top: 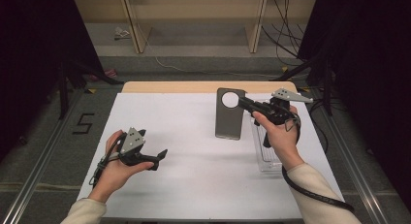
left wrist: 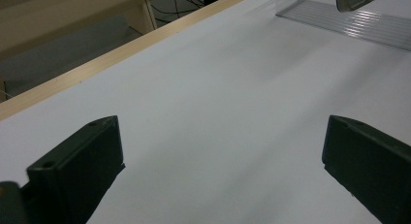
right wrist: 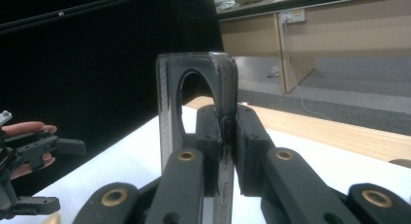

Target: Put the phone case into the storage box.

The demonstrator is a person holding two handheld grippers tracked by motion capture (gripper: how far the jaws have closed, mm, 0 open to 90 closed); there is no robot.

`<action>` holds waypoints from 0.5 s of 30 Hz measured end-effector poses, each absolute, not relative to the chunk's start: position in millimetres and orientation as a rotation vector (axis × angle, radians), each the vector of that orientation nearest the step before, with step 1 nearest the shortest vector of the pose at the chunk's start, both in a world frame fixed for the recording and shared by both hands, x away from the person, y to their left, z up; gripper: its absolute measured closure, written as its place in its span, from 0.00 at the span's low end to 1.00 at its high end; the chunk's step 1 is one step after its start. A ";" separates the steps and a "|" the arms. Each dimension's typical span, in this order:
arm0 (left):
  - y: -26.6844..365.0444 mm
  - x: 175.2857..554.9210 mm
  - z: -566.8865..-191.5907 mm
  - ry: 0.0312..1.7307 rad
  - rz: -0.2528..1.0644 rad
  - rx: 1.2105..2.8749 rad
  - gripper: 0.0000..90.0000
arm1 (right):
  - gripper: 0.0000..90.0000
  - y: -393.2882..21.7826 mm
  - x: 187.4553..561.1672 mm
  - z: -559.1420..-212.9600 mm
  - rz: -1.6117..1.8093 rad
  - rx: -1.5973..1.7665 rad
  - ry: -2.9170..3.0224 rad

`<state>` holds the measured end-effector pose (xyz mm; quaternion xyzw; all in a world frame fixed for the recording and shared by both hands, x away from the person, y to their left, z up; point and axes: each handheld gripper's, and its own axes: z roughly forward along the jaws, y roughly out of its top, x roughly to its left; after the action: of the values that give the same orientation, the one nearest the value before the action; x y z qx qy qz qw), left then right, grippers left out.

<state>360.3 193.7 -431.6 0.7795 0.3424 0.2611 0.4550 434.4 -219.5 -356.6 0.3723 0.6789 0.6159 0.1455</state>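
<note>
Grey phone case (top: pixel 229 115), round cutout, held upright

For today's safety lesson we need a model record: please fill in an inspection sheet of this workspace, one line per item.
Surface: white table top with a wooden far edge, bare in the middle.
Job's things: dark translucent phone case with a round camera hole, held upright; clear ribbed plastic tray beneath the right hand.
Clutter: nothing seen.
Grippers: right gripper shut on the phone case's edge; left gripper open, holding nothing, over the table.
Cables: black cable loops from the right gripper along the sleeve; more leads lie on the floor behind.
Surroundings: wooden shelving, dark curtains at both sides, a "5" marked on the floor.
</note>
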 end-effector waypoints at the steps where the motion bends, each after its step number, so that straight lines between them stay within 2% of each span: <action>1: 193.8 360.3 -431.7 0.845 0.644 1.923 0.01 | 0.92 -220.7 434.3 -355.8 1.775 1.077 1.951; 15: 193.8 360.5 -432.4 0.844 0.639 1.928 0.01 | 0.92 -235.7 436.9 -350.9 1.756 1.092 1.912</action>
<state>360.5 193.8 -432.4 0.7811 0.3418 0.2589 0.4540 436.9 -235.7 -350.9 0.3826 0.6699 0.6154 0.1618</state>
